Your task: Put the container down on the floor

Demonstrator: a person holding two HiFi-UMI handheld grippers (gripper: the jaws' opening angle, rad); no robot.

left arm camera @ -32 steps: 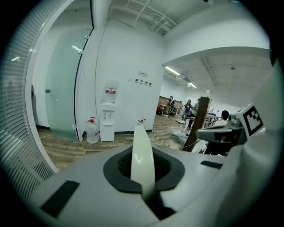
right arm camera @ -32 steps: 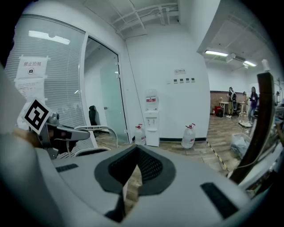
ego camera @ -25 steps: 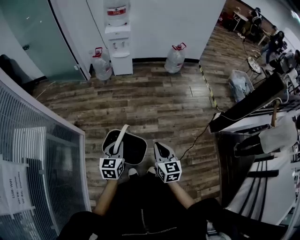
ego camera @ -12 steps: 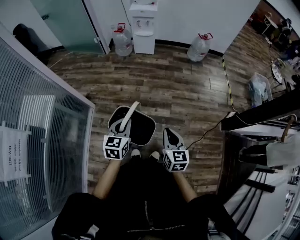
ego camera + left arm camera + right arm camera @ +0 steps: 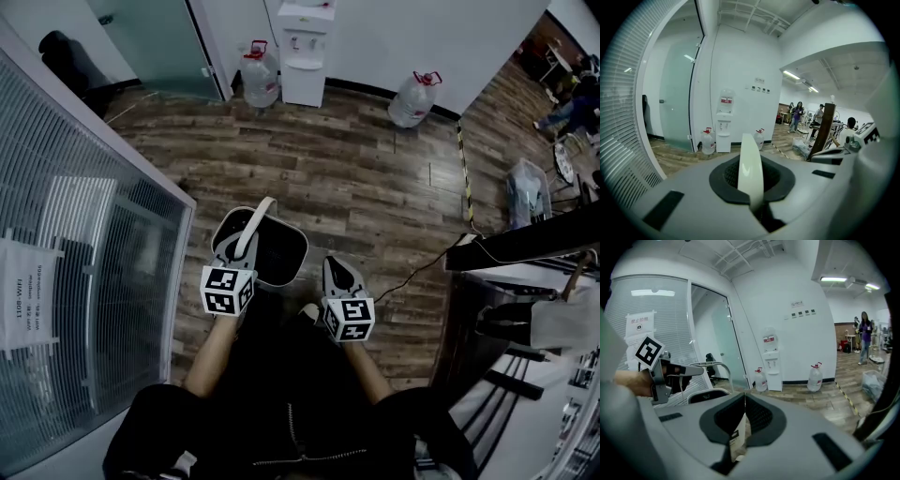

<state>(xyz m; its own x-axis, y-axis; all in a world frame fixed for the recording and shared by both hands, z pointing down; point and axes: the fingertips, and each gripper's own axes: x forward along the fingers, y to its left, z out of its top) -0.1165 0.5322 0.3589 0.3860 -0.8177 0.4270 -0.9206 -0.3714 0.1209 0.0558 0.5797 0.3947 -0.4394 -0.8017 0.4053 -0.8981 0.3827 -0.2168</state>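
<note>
A dark container [image 5: 274,255] with a pale rim hangs by its white arched handle [image 5: 251,228] in front of the person's feet. My left gripper [image 5: 237,268] is shut on that handle. In the left gripper view the handle [image 5: 749,145] runs as a white strip straight between the jaws of that gripper [image 5: 751,164]. My right gripper [image 5: 336,269] is beside the container on its right, apart from it, with its tips [image 5: 744,395] together and nothing gripped. The right gripper view shows the left gripper [image 5: 670,372] on the handle [image 5: 711,367]. The container's bottom is hidden.
Wooden floor [image 5: 375,197] lies ahead. A water dispenser [image 5: 305,47] and two water bottles [image 5: 260,75] [image 5: 415,97] stand by the far wall. There is a glass partition with blinds [image 5: 84,281] close on the left. A dark desk [image 5: 525,246] and a cable [image 5: 412,277] are on the right.
The head view has swung, so the dispenser wall now sits further right. The container still hangs from the left gripper, a little nearer the partition. The right gripper stays alongside.
</note>
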